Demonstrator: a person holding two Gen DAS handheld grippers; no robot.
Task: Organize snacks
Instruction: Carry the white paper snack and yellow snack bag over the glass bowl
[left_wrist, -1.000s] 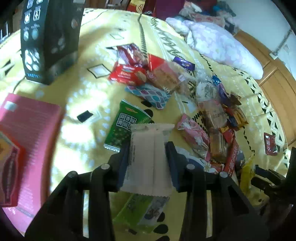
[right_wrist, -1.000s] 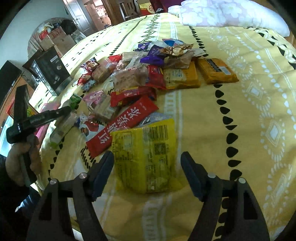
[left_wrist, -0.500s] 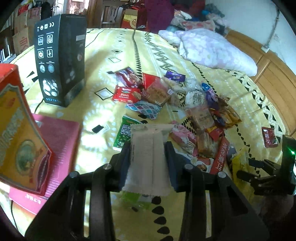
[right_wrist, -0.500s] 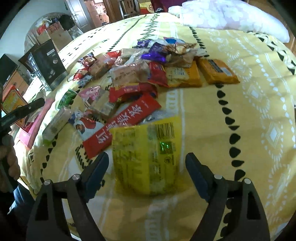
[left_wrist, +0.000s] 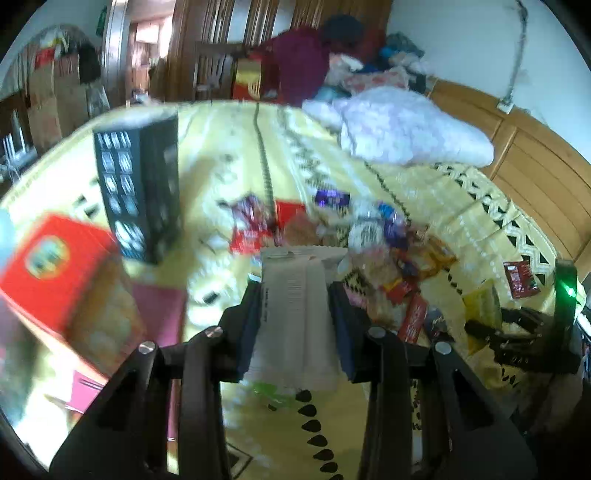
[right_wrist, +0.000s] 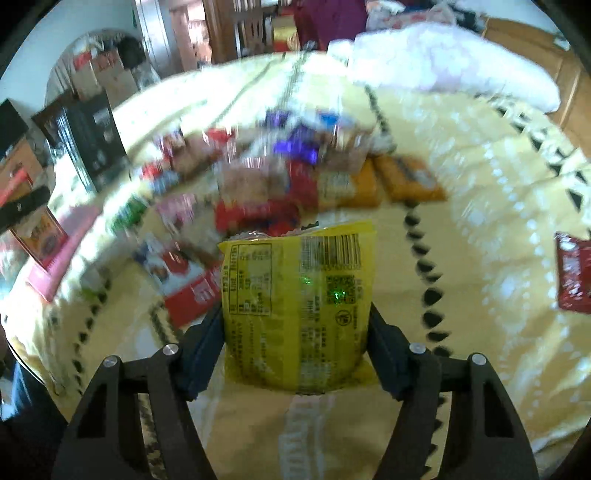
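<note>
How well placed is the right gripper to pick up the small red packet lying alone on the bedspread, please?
Probably not yet: the right gripper is shut on the yellow snack bag, so its fingers are occupied. The red packet itself lies unobstructed on the bedspread.

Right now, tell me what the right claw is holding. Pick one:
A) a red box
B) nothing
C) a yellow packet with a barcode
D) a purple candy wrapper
C: the right claw is closed on the yellow packet, its barcode and printed label facing the camera, lifted above the bedspread.
</note>
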